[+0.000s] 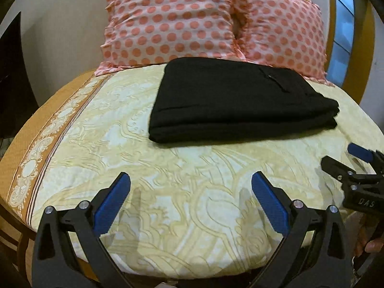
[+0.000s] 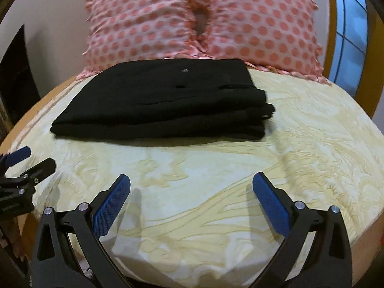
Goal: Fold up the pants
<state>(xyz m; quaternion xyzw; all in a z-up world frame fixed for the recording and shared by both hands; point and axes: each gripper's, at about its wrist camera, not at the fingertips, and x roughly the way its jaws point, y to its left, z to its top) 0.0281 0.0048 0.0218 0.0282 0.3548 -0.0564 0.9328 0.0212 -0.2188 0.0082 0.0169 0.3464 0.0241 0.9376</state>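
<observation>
The black pants (image 1: 237, 100) lie folded in a flat stacked rectangle on the cream patterned bedsheet (image 1: 168, 187), just in front of the pillows. They also show in the right wrist view (image 2: 163, 100). My left gripper (image 1: 190, 180) is open and empty, low over the sheet, well short of the pants. My right gripper (image 2: 191, 180) is open and empty too, over the sheet in front of the pants. The right gripper shows at the right edge of the left wrist view (image 1: 345, 154); the left gripper shows at the left edge of the right wrist view (image 2: 31, 157).
Two pink polka-dot pillows (image 1: 172, 24) (image 1: 283, 36) lean against the headboard behind the pants. The sheet has a brown ornate border (image 1: 48, 144) along the left bed edge. A window (image 2: 348, 36) with a wooden frame is at the right.
</observation>
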